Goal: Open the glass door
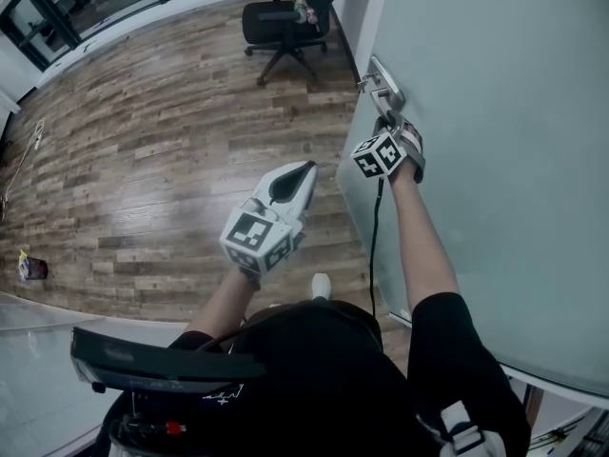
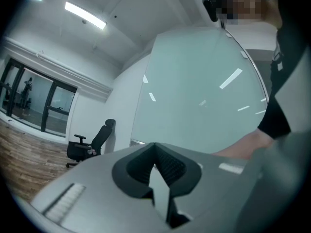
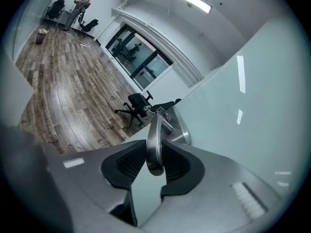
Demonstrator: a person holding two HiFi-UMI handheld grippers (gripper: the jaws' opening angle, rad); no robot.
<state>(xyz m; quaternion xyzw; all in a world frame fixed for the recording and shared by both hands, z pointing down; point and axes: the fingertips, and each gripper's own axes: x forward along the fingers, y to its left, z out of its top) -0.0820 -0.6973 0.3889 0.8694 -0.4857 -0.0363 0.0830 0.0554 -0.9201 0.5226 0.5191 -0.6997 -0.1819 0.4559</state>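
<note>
Head view looks steeply down beside the glass door. Right gripper view is tight on its handle. Both gripper views share the office chair beyond the door.

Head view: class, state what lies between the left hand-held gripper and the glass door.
Only bare wooden floor lies between the left hand-held gripper and the glass door, as the head view shows; nothing stands in that gap.

An office: black swivel chair; wood-plank floor; glass door; ceiling strip lights.
</note>
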